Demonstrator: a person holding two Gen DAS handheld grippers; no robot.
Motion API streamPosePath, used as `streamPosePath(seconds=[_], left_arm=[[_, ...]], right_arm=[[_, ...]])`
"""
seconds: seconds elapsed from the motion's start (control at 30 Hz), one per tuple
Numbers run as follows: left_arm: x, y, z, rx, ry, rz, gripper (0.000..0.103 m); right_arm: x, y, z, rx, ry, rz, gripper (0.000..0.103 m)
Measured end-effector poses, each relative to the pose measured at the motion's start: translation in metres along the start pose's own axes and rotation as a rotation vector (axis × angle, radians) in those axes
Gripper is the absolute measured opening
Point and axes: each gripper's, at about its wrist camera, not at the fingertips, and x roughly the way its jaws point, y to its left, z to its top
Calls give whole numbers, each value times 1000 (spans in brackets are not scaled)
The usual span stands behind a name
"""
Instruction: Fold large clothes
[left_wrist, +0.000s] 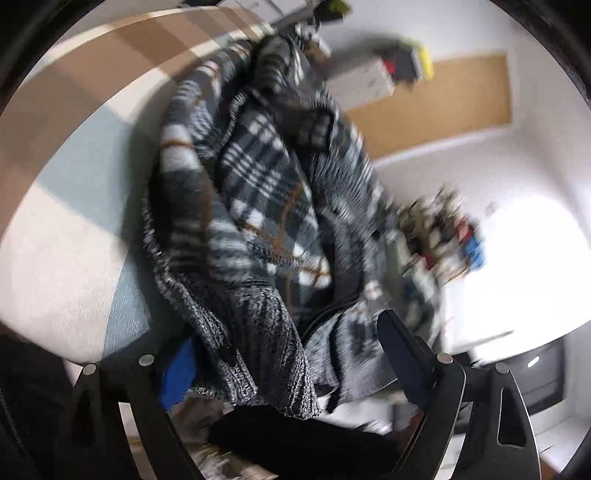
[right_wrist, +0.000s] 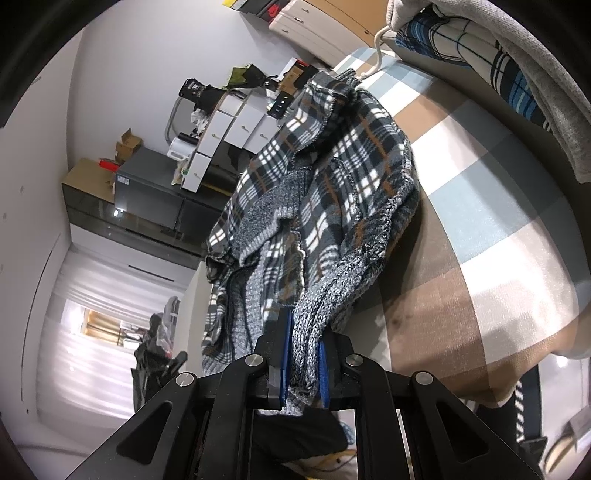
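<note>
Thick, floppy knit jacket (right_wrist: 325, 192) with plaid lining, heavy-looking, drapes off the bed (right_wrist: 498, 229) edge; right gripper (right_wrist: 303, 369) jaws pinch its grey ribbed hem, left gripper (left_wrist: 284, 354) jaws spread wide, gripping nothing; best taken by hems or cuffs.

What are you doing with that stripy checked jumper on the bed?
A person is folding a big grey knit jacket with a plaid lining on a checked bed cover, holding a gripper in each hand. The right gripper has its jaws clamped on a knit edge of the jacket. The left gripper has its jaws wide apart, with the knit edge lying between them but not pinched. The jacket is still bunched up, not neatly folded yet.
</note>
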Motion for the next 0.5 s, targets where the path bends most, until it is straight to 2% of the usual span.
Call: streamPosePath(seconds=[0.03,0.07,0.1,0.13,0.23,0.3,0.5], left_arm=[[0,-5,-1,38,16,53,69],[2,-11,-3,86,33,150,58],[2,-13,-4,106,44,204,36],[2,-12,-4,112,57,239,20],[-1,4,0,81,89,218,8],[-7,15,0,61,94,167,7],[-27,18,-12,102,62,205,6]], right_arm=[[0,0,0,-1,-2,1,13],[0,0,0,-2,-2,1,13],[1,1,0,-5,0,0,13],[1,1,0,-9,2,-2,13],[2,2,0,-17,0,-11,13],[-3,1,0,-15,-24,-17,10],[-14,-2,-1,-1,-59,-24,8]])
